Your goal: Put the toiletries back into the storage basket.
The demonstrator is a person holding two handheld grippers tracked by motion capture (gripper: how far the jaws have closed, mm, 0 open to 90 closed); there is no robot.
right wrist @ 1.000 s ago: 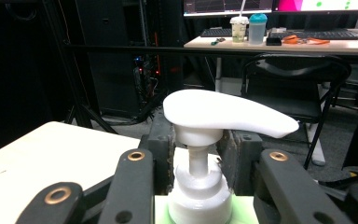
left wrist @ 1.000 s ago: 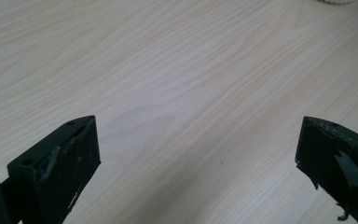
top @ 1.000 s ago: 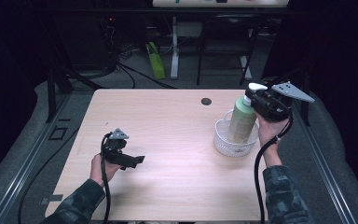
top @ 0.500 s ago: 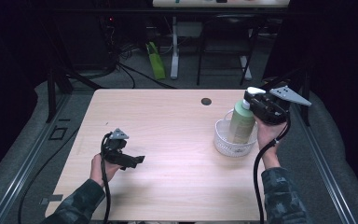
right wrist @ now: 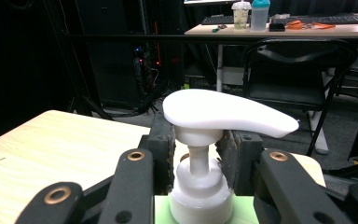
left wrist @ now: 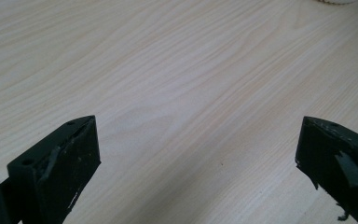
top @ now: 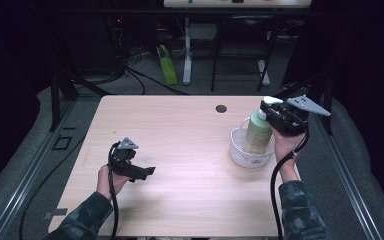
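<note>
A pale green pump bottle [top: 257,132] with a white pump head [right wrist: 223,112] has its lower part inside a white mesh basket [top: 240,152] at the table's right side. My right gripper [top: 267,114] is shut on the bottle's white neck just under the pump head, and in the right gripper view the jaws of this gripper [right wrist: 198,156] press on both sides of it. The basket wall hides the bottle's base. My left gripper [top: 147,172] hovers low over the bare wooden table [left wrist: 168,70] at the front left, its gripper [left wrist: 198,154] open with nothing between the jaws.
A small dark round hole [top: 221,108] sits near the table's far edge. Beyond the table stand a black chair [right wrist: 298,70], a desk with cups and a keyboard [right wrist: 279,25], and cables on the floor [top: 145,80]. Bare tabletop lies between the two grippers.
My right gripper and the bottle have sunk a little, so the bottle now sits deeper in the basket. The left gripper has stayed where it was.
</note>
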